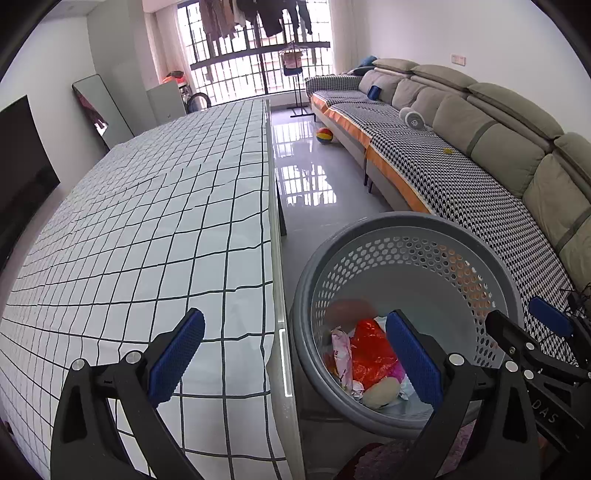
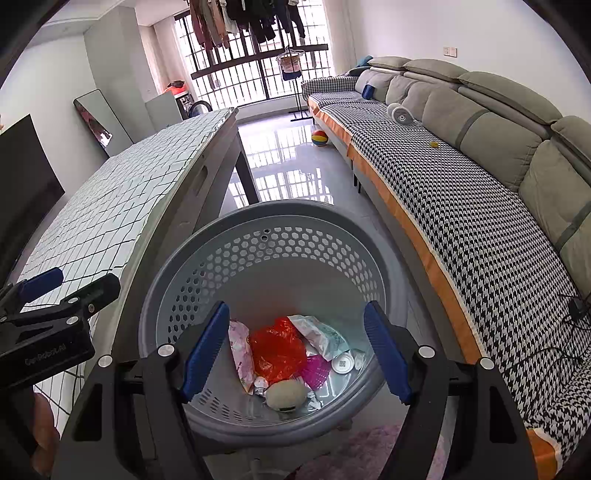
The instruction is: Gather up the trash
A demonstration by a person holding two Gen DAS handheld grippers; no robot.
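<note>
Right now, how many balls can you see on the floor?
1. A multicoloured ball lies on the glossy floor at the far end of the room, close against the base of the sofa. Others could be hidden behind the table or sofa.

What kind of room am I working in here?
Most likely a home living room: a long grey sofa, clothes drying at the barred window, and a table under a grid cloth.

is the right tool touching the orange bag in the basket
Apart. The right wrist view shows the right tool open, empty, held above the basket; the orange bag lies on its floor, clear of both pads.
</note>
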